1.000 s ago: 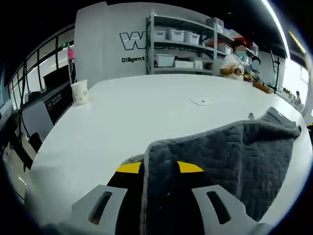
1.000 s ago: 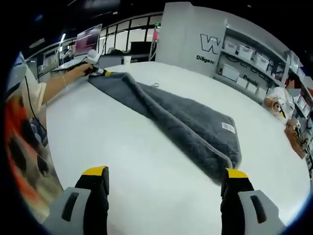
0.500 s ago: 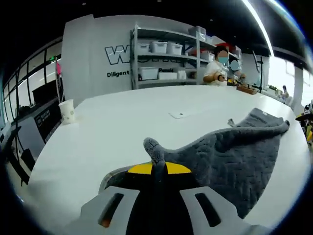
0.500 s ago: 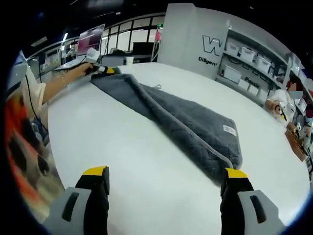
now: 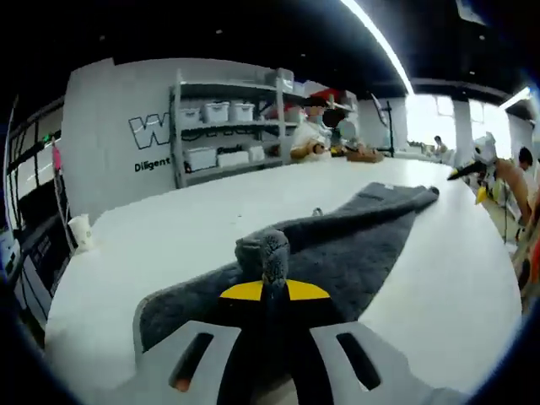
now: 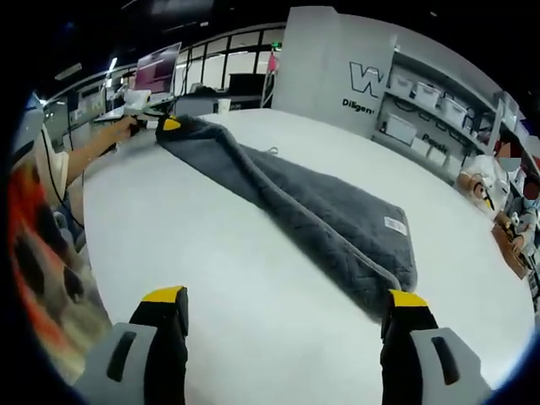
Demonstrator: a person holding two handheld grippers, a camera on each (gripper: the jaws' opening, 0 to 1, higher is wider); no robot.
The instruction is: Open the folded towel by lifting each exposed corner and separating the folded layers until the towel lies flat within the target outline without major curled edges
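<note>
1. My left tongs (image 5: pixel 266 291), at the bottom centre of the left gripper view, are pressed together on a corner of the towel (image 5: pixel 354 245); a bunched nub of grey pile stands up between the yellow tips.
2. From that pinch the towel runs away toward the upper right of the left gripper view, a long narrow band lying on the white surface (image 5: pixel 194 219). Its far end sits near the frame's upper right.
3. My right tongs (image 6: pixel 283 308) are spread wide at the bottom of the right gripper view, holding nothing, and hover over bare surface (image 6: pixel 202 278).
4. In the right gripper view the towel (image 6: pixel 321 211) lies diagonally, from upper left to centre right. Its near end, with a small white label (image 6: pixel 393 221), lies just beyond my right tip.
5. At the upper left of that view a hand (image 6: pixel 126 126) holds the left tongs (image 6: pixel 169 124) at the far corner.
6. I judge the right tongs nearer the labelled end; the next corner lies ahead and to the right of them.
7. The cloth is dark grey, plush, quilted in a wavy stitch, with a bound hem; still folded lengthwise, soft and limp.
</note>
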